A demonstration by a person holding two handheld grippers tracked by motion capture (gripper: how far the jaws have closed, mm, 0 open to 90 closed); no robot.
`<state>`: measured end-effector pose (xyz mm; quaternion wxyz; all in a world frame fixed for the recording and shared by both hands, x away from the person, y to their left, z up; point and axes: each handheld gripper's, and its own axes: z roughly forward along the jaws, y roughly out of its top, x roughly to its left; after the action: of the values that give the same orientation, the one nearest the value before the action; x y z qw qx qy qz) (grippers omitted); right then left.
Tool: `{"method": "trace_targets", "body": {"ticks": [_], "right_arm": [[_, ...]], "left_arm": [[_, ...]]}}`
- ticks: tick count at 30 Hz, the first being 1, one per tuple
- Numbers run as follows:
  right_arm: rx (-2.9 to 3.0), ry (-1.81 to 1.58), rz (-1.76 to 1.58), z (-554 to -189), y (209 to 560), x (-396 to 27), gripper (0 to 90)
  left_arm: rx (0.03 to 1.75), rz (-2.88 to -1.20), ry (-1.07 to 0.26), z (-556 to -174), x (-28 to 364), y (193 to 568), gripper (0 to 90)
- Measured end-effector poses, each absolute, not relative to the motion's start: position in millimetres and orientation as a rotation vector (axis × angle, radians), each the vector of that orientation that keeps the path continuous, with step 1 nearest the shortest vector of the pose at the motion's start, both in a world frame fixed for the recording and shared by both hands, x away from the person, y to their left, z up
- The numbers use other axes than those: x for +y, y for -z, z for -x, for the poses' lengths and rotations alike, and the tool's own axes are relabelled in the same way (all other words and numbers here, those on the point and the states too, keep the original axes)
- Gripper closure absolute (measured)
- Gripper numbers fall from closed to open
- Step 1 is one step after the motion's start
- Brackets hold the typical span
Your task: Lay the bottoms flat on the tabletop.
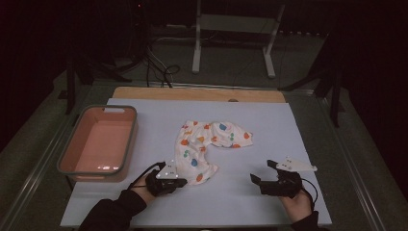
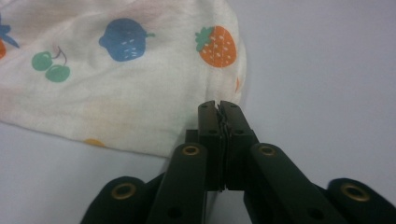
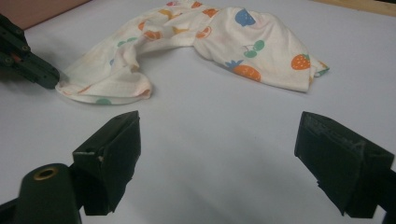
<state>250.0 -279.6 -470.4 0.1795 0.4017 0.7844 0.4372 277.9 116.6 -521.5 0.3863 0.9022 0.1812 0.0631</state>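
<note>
Fruit-printed cloth (image 1: pixel 208 147) lay crumpled at the middle of the pale blue table (image 1: pixel 269 120), and the left gripper (image 2: pixel 218 106) had its jaws pressed together on the cloth's near edge, a thin fold of white fabric pinched between the pads. The right gripper (image 3: pixel 217 140) hovered low over bare table to the right of the cloth, well apart from it, its jaws spread wide with nothing between them. Farther left, near the table's left edge, stood a pink basin (image 1: pixel 77 144) with a grey rim.
</note>
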Motion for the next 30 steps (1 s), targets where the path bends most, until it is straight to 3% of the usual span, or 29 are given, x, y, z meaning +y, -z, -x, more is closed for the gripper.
{"method": "trace_targets", "body": {"ticks": [11, 24, 30], "right_arm": [[2.206, -1.241, -1.141, -250.8, 469.8, -282.0, 14.5], [2.205, -1.239, -1.156, -251.0, 470.2, -281.7, 14.5], [2.203, -1.236, -1.161, -251.6, 470.8, -281.7, 14.5]], "left_arm": [[0.436, -2.281, -0.14, -264.5, 148.0, 502.7, 90.0], [0.467, -2.33, -0.124, -251.9, 171.4, 514.1, 90.0], [0.464, -2.32, -0.133, -249.3, 168.3, 514.4, 76.3]]}}
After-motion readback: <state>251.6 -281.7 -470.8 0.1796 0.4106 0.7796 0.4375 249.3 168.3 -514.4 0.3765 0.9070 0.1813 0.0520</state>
